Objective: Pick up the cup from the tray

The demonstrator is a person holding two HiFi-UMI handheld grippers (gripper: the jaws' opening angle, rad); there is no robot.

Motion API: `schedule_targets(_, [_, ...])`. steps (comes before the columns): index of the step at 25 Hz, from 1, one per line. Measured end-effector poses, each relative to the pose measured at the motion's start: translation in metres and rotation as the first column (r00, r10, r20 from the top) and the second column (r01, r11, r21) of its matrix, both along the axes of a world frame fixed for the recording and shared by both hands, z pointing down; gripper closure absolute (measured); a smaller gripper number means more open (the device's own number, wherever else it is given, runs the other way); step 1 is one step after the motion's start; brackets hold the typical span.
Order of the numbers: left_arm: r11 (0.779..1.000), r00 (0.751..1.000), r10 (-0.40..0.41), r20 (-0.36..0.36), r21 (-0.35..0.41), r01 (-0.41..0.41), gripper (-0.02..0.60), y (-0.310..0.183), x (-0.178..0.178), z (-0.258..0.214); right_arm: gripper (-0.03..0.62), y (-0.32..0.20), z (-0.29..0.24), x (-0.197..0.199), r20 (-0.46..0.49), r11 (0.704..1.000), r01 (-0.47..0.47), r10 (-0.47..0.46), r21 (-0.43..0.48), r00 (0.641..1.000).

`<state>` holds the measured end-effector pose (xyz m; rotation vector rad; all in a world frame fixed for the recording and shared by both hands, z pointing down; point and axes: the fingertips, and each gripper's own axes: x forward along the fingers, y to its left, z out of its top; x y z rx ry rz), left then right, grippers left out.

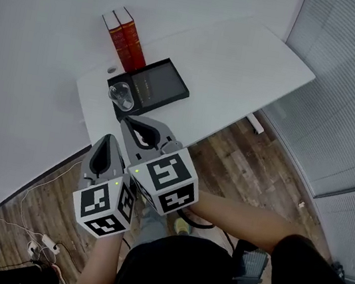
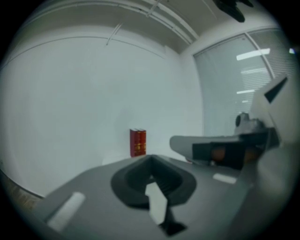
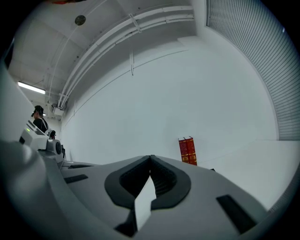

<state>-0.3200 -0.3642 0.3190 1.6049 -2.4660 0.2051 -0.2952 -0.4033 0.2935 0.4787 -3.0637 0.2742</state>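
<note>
Left gripper point(image 1: 106, 138) and right gripper point(image 1: 127, 121) are held clenched, empty.
The cup point(image 1: 121, 97), on the tray point(image 1: 172, 80) ahead of the right gripper's tips, is shown only in the head view; from the gripper views only red books point(image 3: 187, 150) are made out.

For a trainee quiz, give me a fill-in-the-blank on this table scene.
On the tray stands a clear ____.
The two books behind it are ____ in colour.
The left gripper and right gripper both have their jaws ____.
Missing words: cup; red; shut.
</note>
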Motion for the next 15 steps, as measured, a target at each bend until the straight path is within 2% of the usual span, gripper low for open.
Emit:
schedule_targets(8, [1.0, 0.999, 0.015, -0.042, -0.025, -0.016, 0.581, -0.024, -0.037, 0.022, 0.579, -0.021, 0.024, -0.04, -0.074, 1.0, 0.007, -0.007, 0.002, 0.997])
schedule_targets(15, [0.994, 0.999, 0.028, -0.045, -0.103, -0.032, 0.581, -0.043, -0.07, 0.048, 0.579, -0.037, 0.062, -0.076, -0.174, 1.0, 0.02, -0.018, 0.012, 0.985])
